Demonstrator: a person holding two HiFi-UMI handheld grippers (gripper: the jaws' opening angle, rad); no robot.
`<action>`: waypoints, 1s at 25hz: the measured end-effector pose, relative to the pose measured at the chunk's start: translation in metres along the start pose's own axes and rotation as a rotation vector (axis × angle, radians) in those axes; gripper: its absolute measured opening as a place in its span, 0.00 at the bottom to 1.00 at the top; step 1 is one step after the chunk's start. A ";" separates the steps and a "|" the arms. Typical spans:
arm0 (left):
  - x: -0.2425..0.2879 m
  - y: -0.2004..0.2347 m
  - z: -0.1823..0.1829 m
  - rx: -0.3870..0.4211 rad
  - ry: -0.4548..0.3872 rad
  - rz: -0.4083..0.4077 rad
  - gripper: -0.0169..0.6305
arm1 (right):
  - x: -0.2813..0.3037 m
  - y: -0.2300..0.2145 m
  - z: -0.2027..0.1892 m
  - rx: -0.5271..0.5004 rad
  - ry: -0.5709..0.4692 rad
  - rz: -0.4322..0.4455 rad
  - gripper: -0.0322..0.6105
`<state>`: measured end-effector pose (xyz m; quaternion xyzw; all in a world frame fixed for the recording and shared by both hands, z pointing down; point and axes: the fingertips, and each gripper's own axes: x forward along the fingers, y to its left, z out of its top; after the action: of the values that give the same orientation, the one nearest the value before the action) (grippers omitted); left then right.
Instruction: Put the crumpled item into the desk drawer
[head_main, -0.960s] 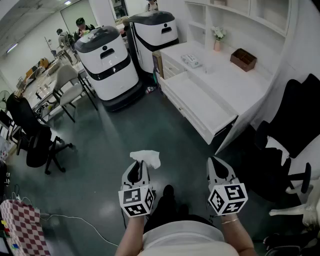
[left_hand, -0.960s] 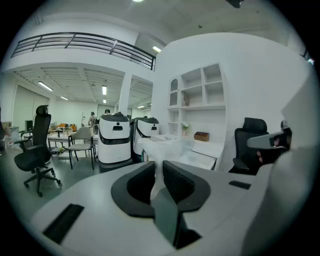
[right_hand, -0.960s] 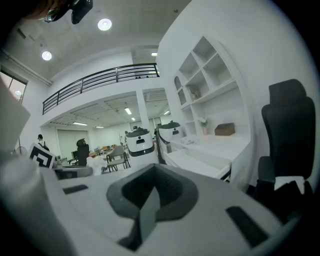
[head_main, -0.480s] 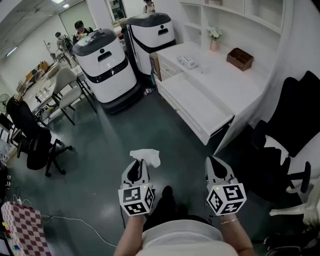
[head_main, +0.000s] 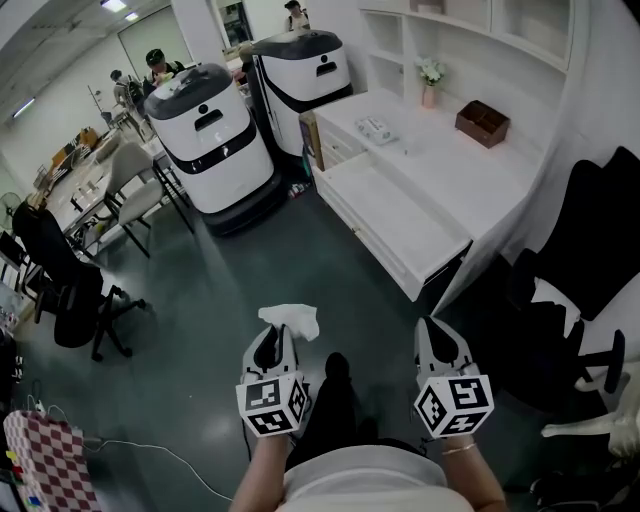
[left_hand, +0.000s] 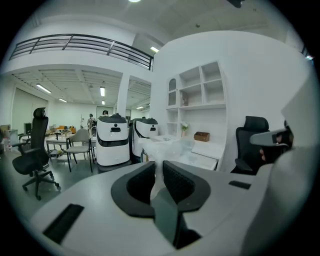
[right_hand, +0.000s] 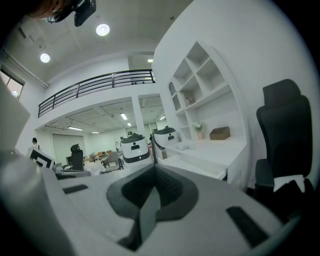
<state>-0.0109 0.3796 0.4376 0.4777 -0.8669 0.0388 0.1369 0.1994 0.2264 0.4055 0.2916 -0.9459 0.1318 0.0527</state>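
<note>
- While the left gripper (head_main: 273, 338) pinches the crumpled item (head_main: 291, 319), well apart from the open desk drawer (head_main: 398, 214), its hold looks shallow, though that is hard to judge.
- Right gripper (head_main: 438, 345): jaws together, nothing in them.
- Risk: the wad slips free mid-carry and lands on the floor (head_main: 230, 280).

White crumpled item (head_main: 290, 320) pinched aloft, drawer (head_main: 398, 215) open

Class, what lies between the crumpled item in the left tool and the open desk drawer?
Nothing but bare dark floor, seen in the head view, separates the crumpled item from the open desk drawer.
</note>
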 end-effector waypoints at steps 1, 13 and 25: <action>0.006 0.002 0.001 -0.001 0.001 -0.001 0.10 | 0.006 -0.001 0.000 0.000 0.002 -0.004 0.05; 0.131 0.025 0.028 -0.009 0.018 -0.049 0.10 | 0.116 -0.025 0.021 -0.006 0.009 -0.064 0.05; 0.257 0.060 0.075 -0.003 0.027 -0.115 0.10 | 0.242 -0.029 0.057 -0.023 0.003 -0.122 0.05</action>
<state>-0.2067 0.1872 0.4402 0.5261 -0.8361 0.0359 0.1512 0.0153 0.0572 0.3996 0.3481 -0.9277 0.1181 0.0652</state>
